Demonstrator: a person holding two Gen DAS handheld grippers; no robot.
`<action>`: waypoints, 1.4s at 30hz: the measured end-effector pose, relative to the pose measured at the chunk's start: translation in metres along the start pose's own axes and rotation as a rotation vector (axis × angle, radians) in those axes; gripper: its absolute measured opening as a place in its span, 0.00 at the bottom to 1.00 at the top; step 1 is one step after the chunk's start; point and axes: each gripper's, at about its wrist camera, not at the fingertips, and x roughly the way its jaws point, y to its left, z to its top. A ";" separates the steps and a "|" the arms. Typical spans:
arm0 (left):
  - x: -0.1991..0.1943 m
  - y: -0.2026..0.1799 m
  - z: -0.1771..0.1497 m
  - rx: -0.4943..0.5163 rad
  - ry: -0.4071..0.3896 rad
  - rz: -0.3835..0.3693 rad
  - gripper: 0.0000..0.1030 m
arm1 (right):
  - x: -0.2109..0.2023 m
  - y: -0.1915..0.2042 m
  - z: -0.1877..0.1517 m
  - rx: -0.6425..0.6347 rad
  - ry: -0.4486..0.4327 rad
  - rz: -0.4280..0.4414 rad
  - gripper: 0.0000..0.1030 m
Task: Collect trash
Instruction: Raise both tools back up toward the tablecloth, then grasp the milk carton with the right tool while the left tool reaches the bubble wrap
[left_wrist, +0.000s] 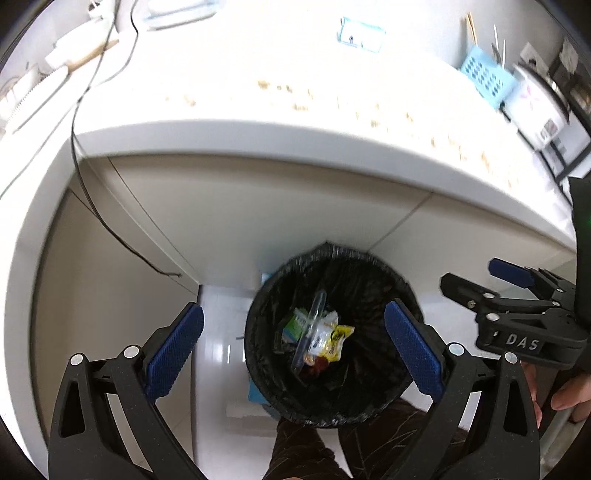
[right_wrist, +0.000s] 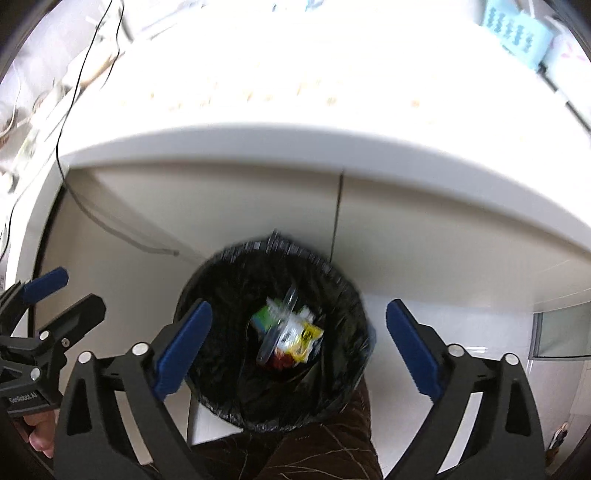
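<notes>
- the left tool (left_wrist: 293, 349) and the right tool (right_wrist: 299, 343) both hang over the black bin (left_wrist: 373, 258). each is wide open and holds nothing.
- the trash (left_wrist: 325, 338) lies at the bottom of the bin: a clear plastic lid, a green pack and a yellow wrapper.
- it looks light, thin and crinkly, and could slip.
- small crumbs (left_wrist: 280, 88) sit on the counter (left_wrist: 258, 136). i think they are too tiny to pinch.
</notes>
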 end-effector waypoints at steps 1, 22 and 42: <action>-0.005 0.000 0.007 -0.008 -0.009 0.002 0.94 | -0.008 -0.002 0.007 0.006 -0.018 -0.001 0.91; -0.053 -0.002 0.185 -0.073 -0.118 0.086 0.94 | -0.067 -0.021 0.185 -0.031 -0.133 -0.089 0.93; 0.005 0.036 0.304 -0.142 -0.029 0.134 0.94 | 0.028 0.002 0.366 0.057 0.021 -0.051 0.92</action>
